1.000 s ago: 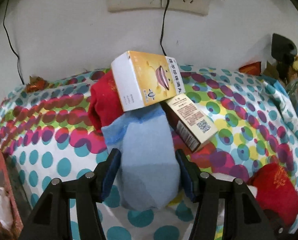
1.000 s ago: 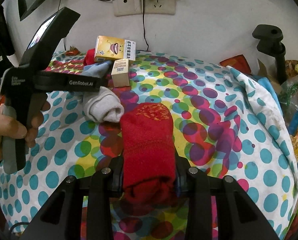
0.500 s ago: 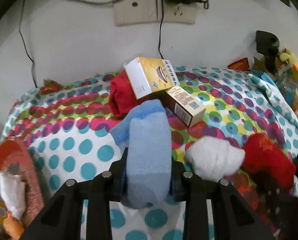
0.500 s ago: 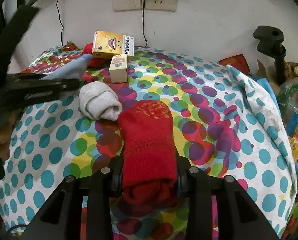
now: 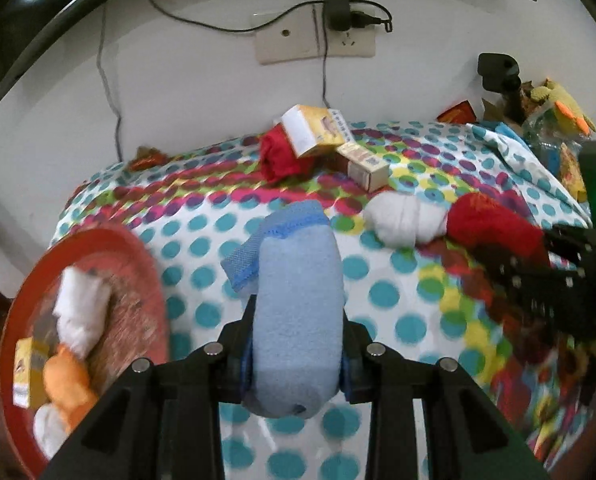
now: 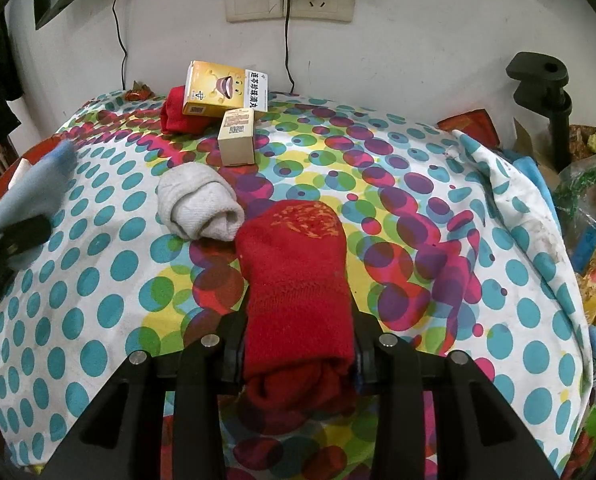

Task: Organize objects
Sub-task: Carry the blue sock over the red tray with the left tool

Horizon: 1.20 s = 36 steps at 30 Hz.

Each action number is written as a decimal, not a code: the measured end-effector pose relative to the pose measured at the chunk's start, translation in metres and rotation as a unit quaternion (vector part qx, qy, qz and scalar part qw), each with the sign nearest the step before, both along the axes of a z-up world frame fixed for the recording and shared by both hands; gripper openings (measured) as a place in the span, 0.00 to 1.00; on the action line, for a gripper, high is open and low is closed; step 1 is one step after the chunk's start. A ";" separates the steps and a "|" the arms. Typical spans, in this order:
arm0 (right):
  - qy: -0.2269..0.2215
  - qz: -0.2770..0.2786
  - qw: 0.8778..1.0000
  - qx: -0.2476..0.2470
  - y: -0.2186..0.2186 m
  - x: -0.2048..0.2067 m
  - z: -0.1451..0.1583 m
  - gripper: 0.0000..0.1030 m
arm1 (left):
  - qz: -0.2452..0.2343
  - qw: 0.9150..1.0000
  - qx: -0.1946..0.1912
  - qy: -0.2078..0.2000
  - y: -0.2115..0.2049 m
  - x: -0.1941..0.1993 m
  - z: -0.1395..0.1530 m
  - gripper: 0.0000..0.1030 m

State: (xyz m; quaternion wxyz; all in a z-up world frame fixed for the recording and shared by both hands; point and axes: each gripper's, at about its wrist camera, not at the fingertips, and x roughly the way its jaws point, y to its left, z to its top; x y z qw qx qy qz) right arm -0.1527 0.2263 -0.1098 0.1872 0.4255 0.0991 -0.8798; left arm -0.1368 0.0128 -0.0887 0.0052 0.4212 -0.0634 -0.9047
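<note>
My left gripper (image 5: pixel 298 350) is shut on a rolled light blue sock (image 5: pixel 298 300), lifted above the dotted tablecloth (image 5: pixel 382 292). My right gripper (image 6: pixel 298 350) is shut on a rolled red sock (image 6: pixel 296 280) that rests on the cloth. Between them lies a rolled white sock (image 6: pixel 198 206) (image 5: pixel 402 218). At the back, a yellow box (image 6: pixel 224 90) leans on another red sock (image 6: pixel 176 112), with a small beige box (image 6: pixel 237 136) in front of it. In the right wrist view the blue sock (image 6: pixel 30 196) and left gripper show blurred at the left edge.
A round red tray (image 5: pixel 30 280) at the table's left edge holds a white sock, an orange item and a small yellow box. Wall sockets (image 6: pixel 290 0) with hanging cables are behind. A black clamp stand (image 6: pixel 542 92) and a pile of packets (image 6: pixel 590 208) crowd the right side.
My left gripper closed on the blue sock, lifted it and drew back toward the left, bringing the red tray into view. My right gripper kept still on the red sock.
</note>
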 end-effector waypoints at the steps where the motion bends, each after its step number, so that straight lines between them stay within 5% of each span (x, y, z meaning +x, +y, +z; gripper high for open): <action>1: 0.000 0.000 1.000 0.001 0.000 0.000 0.000 0.35 | 0.002 1.000 -0.002 0.001 -0.004 0.006 0.003 0.31; 9: 0.001 0.000 1.000 0.003 -0.001 0.000 0.000 0.35 | 0.033 0.999 0.017 0.001 -0.054 0.048 0.026 0.31; 15: 0.001 0.000 1.000 0.002 0.000 0.000 0.000 0.35 | 0.037 0.999 -0.029 0.028 -0.087 0.074 0.043 0.31; 24: 0.003 -0.003 1.000 0.006 -0.001 0.000 0.000 0.35 | 0.092 0.995 -0.017 0.039 -0.155 0.089 0.045 0.31; 36: 0.011 -0.006 1.000 0.022 -0.002 0.002 0.001 0.36 | 0.093 0.995 0.021 0.033 -0.193 0.104 0.039 0.31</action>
